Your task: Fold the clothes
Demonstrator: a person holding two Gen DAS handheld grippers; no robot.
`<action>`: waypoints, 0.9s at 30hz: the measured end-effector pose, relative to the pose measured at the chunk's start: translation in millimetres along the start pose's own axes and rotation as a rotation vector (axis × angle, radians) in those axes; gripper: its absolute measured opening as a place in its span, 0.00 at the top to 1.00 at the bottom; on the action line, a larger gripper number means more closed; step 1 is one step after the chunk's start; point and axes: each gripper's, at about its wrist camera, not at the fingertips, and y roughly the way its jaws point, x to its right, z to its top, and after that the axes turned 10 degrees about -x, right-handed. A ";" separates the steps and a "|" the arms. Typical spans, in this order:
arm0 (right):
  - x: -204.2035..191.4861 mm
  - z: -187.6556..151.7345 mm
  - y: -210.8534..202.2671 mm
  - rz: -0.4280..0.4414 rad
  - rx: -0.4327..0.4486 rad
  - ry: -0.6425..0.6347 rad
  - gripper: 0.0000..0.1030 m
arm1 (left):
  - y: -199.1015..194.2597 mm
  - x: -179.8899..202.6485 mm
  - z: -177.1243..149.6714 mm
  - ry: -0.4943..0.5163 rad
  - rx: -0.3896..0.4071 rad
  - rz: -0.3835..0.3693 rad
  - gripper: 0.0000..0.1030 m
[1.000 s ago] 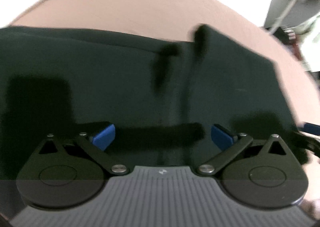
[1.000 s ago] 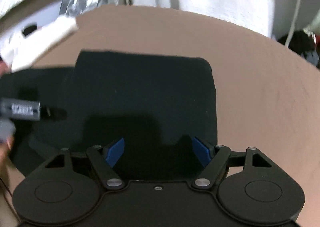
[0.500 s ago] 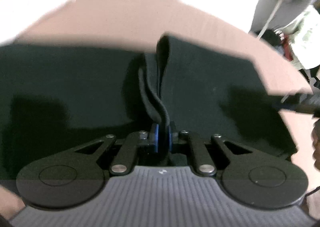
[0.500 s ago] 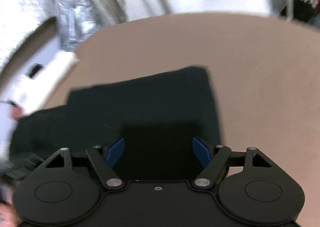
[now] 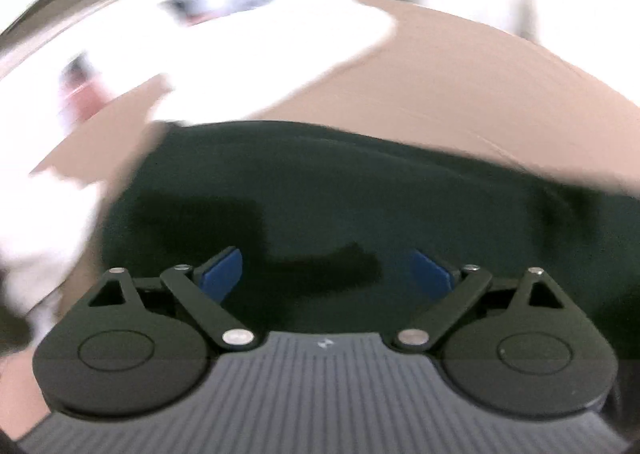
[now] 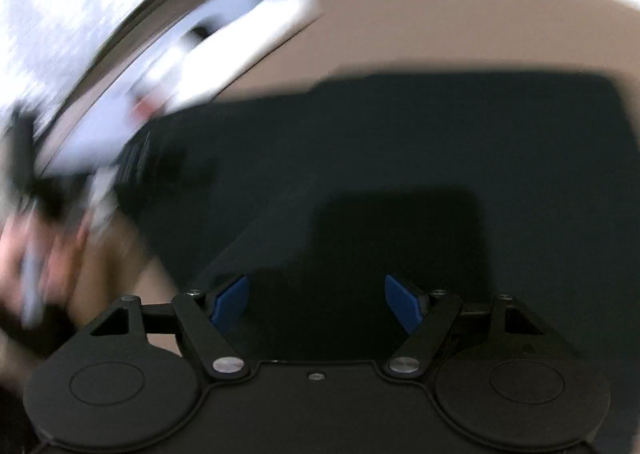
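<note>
A dark green-black garment [image 5: 360, 189] lies flat on a tan tabletop [image 5: 460, 85], blurred by motion. My left gripper [image 5: 326, 274] hangs over its near part, jaws opening wide, blue pads apart, nothing between them. In the right wrist view the same garment [image 6: 400, 157] fills the middle, folded with a straight far edge. My right gripper [image 6: 316, 302] hovers over it, open and empty. A blurred hand with the other gripper [image 6: 44, 234] shows at the far left edge of the garment.
White cloth or paper [image 5: 240, 65] lies on the table beyond the garment's left end. A white object [image 6: 248, 41] and a dark rail run along the table's far left side. Bare tan table [image 6: 480, 17] stretches behind the garment.
The left gripper pinched a raised fold of the garment half a second ago, then let it go and swung left and up. The right gripper stayed open and turned left over the garment.
</note>
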 end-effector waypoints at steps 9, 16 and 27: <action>-41.1 14.9 3.6 -0.029 0.039 -0.129 0.19 | 34.2 -155.2 14.7 -0.544 -0.178 -0.129 0.09; -60.7 10.5 -2.2 -0.131 0.097 -0.158 0.19 | 71.0 -119.9 -5.5 -0.532 -0.241 -0.109 0.00; -55.0 13.8 41.5 -0.332 0.045 -0.161 0.14 | 90.1 -140.3 -21.4 -0.700 -0.210 -0.217 0.03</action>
